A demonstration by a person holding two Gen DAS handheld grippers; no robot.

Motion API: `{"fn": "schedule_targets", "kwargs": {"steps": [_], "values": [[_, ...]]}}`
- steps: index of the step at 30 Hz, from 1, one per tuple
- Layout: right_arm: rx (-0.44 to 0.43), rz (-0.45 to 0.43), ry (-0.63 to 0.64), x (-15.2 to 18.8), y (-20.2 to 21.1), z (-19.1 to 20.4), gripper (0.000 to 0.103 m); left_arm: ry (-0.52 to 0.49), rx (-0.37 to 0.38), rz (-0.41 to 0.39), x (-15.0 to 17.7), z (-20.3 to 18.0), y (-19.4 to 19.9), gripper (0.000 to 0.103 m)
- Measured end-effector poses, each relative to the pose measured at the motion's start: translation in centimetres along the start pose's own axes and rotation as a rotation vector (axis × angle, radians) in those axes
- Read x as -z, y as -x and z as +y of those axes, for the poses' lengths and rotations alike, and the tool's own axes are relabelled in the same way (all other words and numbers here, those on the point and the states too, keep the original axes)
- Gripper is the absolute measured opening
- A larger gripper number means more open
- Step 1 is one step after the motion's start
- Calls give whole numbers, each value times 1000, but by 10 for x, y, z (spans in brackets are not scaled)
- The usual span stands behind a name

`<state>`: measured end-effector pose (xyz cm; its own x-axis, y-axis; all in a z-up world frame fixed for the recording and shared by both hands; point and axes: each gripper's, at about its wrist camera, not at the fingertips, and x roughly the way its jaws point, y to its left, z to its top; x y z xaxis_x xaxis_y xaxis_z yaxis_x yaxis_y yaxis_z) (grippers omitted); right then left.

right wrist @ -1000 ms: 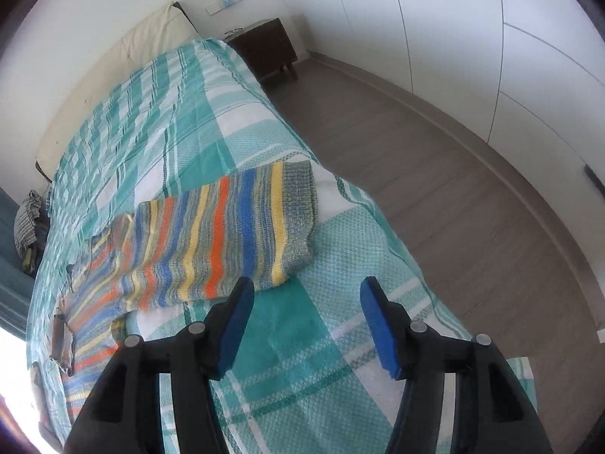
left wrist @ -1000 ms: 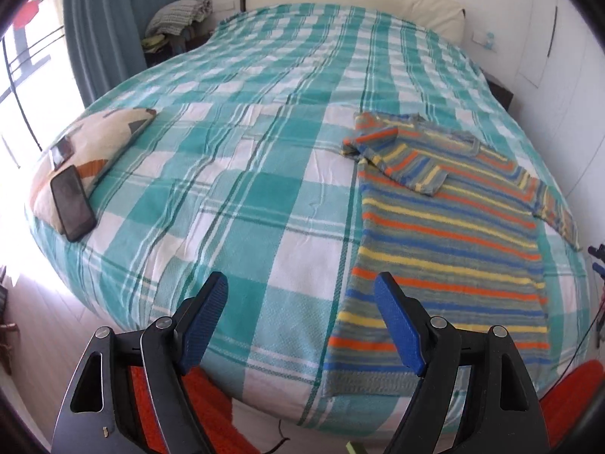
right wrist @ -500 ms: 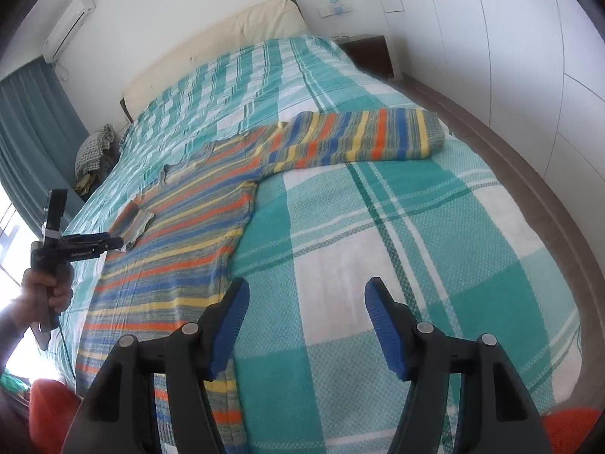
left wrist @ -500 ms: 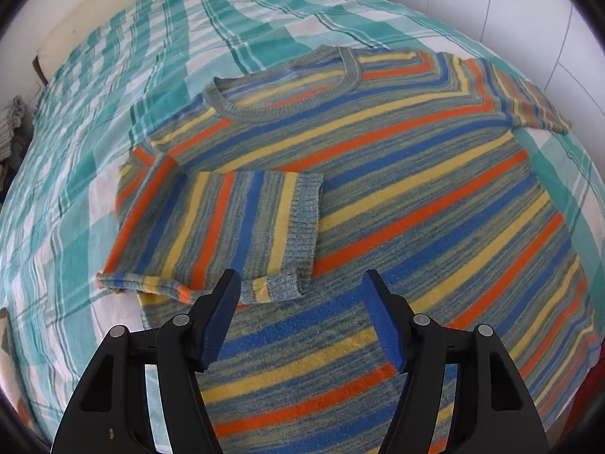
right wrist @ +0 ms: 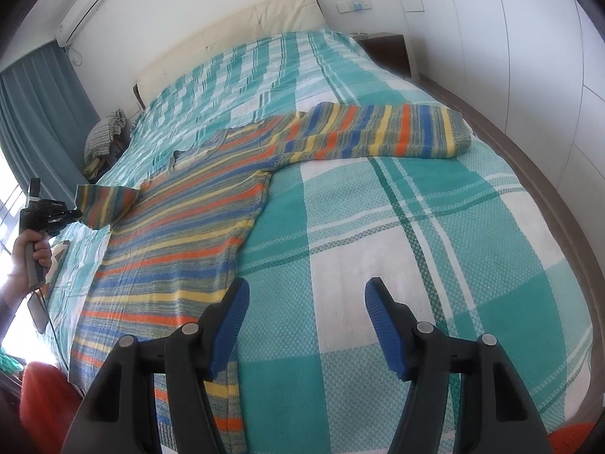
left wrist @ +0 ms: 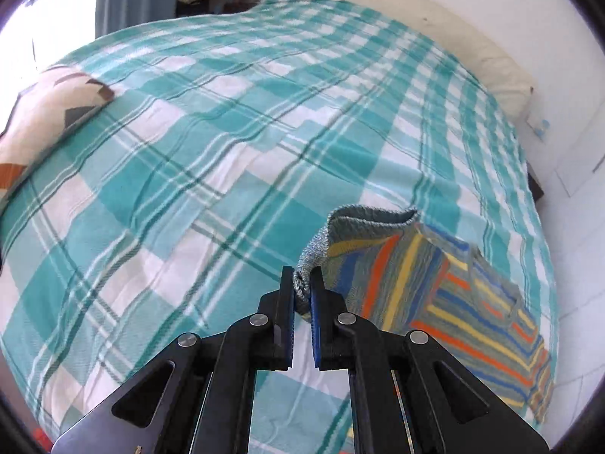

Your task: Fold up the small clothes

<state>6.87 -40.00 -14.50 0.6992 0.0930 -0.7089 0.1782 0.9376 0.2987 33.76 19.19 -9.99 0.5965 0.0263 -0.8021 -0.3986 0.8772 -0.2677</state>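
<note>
Left gripper [left wrist: 302,290], jaws just closed on the cuff [left wrist: 308,265] of the striped sweater [right wrist: 181,227] lying flat on the bed [right wrist: 416,227], sleeve lifted, body to its right; right gripper [right wrist: 306,325] open, empty, nearer the outstretched far sleeve [right wrist: 378,132].

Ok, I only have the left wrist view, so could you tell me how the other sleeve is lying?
Observer: The other sleeve lies flat, stretched straight out from the sweater toward the bed's far side.
Operator: Thank you. Is the right gripper holding anything?
Observer: No, the right gripper has its jaws open above bare bedspread, just beside the sweater.
Operator: And how does my sleeve look from there?
Observer: The left gripper holds the held sleeve by its cuff, lifted off the bed and pulled out past the sweater's side.
</note>
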Motion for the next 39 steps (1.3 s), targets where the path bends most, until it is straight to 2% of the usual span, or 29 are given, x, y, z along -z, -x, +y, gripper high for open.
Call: {"fn": "schedule_targets", "kwargs": {"steps": [3, 7, 12, 17, 22, 26, 27, 28, 30, 32, 35, 37, 39], "values": [[-12, 23, 18, 2, -7, 5, 63, 54, -87, 33, -6, 38, -20, 5], [-15, 43, 55, 6, -13, 14, 63, 45, -131, 51, 2, 50, -37, 5], [-6, 52, 53, 8, -16, 13, 63, 110, -164, 71, 7, 73, -42, 4], [-5, 69, 40, 8, -20, 10, 63, 89, -226, 113, 20, 83, -63, 4], [-1, 84, 47, 10, -24, 10, 63, 90, -229, 110, 27, 86, -71, 7], [3, 93, 43, 11, -26, 9, 63, 156, -163, 114, 27, 103, -56, 20], [4, 93, 40, 11, -27, 8, 63, 149, -185, 106, 29, 106, -49, 32], [4, 93, 37, 11, -27, 8, 63, 133, -207, 90, 32, 108, -41, 49], [4, 85, 31, 10, -25, 6, 64, 89, -213, 48, 38, 109, -23, 62], [11, 68, 34, 8, -22, 6, 63, 43, -175, 38, 48, 104, -7, 66], [37, 47, 46, 5, -18, 7, 64, -44, -77, 66, 73, 83, 13, 73], [70, 33, 51, 2, -15, 5, 64, -100, -17, 79, 96, 68, 25, 82], [131, 4, 53, -2, -8, 0, 64, -142, 24, 86, 120, 57, 33, 84]]}}
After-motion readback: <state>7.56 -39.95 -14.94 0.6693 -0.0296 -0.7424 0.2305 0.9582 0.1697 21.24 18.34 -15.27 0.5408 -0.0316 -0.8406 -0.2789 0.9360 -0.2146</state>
